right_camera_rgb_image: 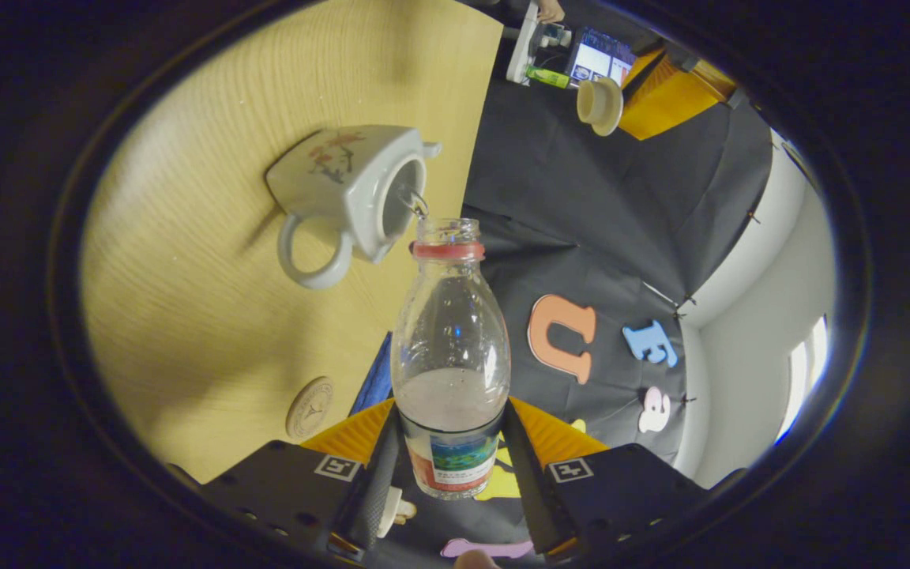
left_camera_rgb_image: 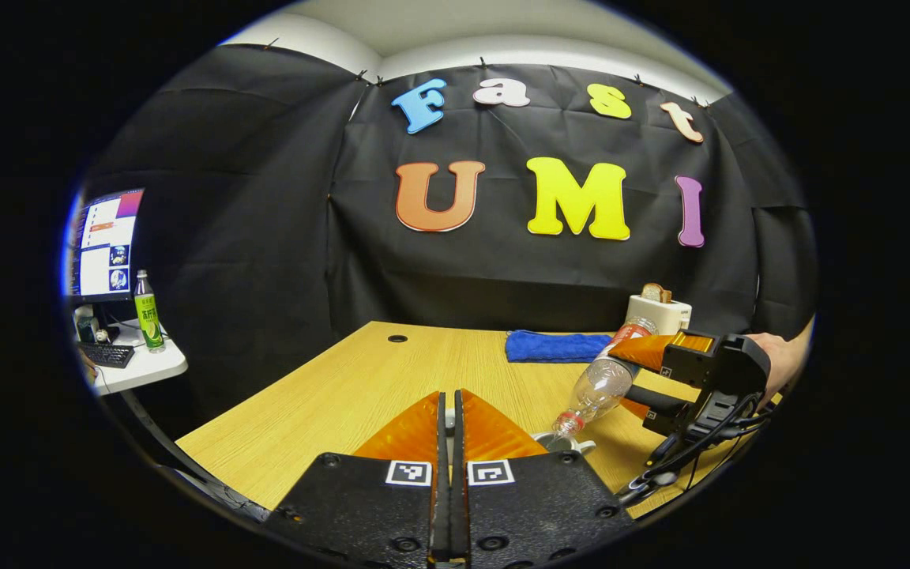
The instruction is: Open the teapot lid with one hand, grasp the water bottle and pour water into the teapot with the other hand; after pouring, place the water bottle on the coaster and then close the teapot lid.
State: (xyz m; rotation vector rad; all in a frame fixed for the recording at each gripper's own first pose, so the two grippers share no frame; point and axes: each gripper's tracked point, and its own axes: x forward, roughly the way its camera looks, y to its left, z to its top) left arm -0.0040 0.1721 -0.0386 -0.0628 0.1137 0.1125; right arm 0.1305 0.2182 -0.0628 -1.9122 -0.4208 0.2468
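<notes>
While tilted over the teapot (right_camera_rgb_image: 348, 194), water bottle (right_camera_rgb_image: 450, 348) clamped in right claw (right_camera_rgb_image: 449, 466); left claw (left_camera_rgb_image: 447, 411) together.

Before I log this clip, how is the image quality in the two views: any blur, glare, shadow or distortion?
Left gripper view: sharp, evenly lit, though fisheye bends the light wooden table edge. Right gripper view: tilted sideways; the clear plastic water bottle is crisp with small highlights, the white ceramic teapot casts a soft shadow, and a bright window strip glares at the right.

The left tool (left_camera_rgb_image: 447, 411) had a black screwed body with square coded markers; black cables hung from the right tool (left_camera_rgb_image: 644, 371).
</notes>
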